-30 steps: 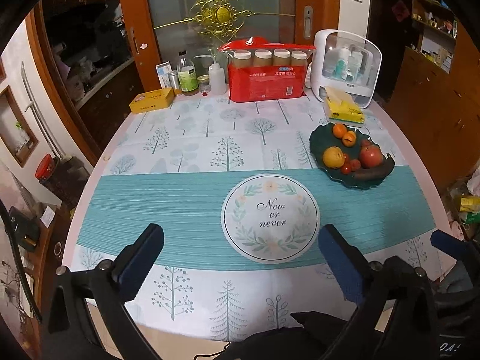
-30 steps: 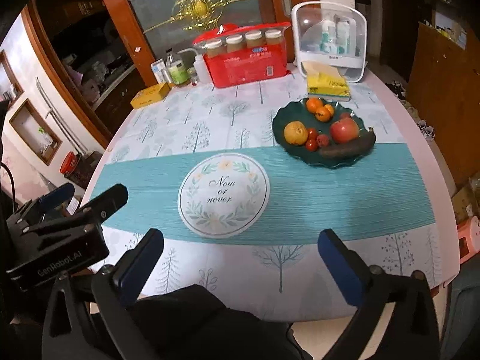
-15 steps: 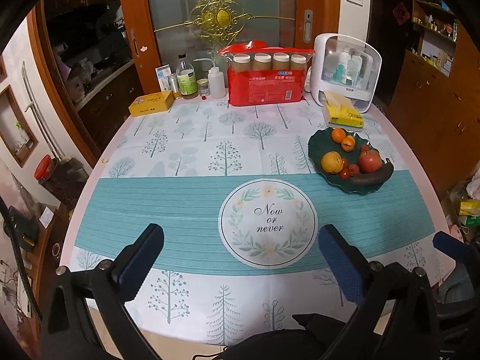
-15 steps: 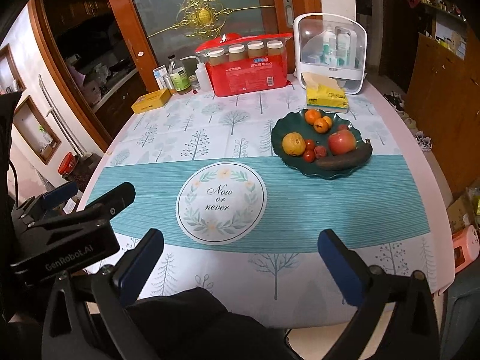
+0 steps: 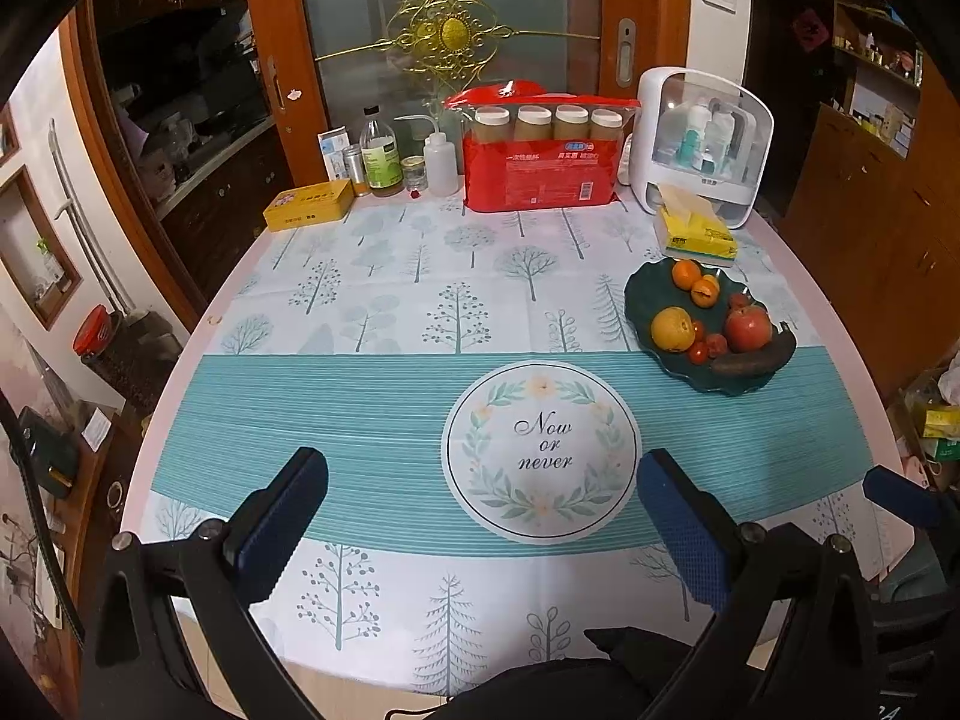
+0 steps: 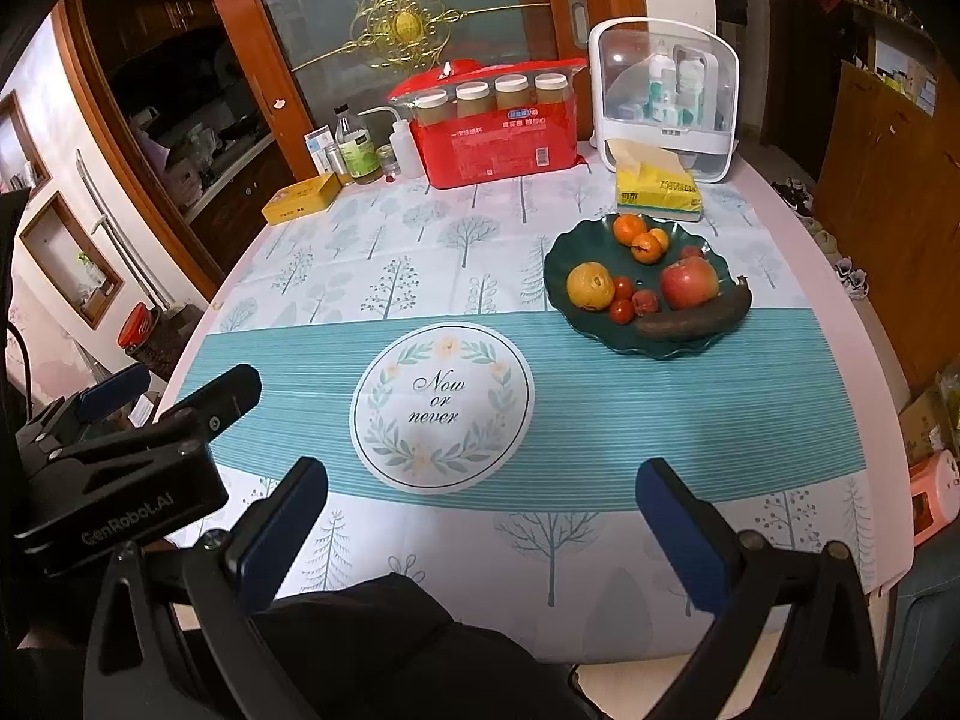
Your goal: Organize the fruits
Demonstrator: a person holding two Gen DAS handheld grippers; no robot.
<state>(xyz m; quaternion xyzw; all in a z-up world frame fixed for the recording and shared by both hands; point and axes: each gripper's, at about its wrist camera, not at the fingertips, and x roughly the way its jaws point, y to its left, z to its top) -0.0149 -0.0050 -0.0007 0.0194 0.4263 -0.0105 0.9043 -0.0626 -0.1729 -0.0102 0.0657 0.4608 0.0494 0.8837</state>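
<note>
Ahead-right of our spread, empty right gripper (image 6: 480,519), the banana (image 6: 693,319) lies crosswise; left gripper (image 5: 480,516) also spread. Mat (image 6: 442,407) reads "Now or never".

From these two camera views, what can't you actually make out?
- Fruit behind the apple on the green plate: mostly hidden, both views.
- Small print on the red pack: too small.
- Table's near edge: covered by dark clothing and both sets of jaws.
</note>
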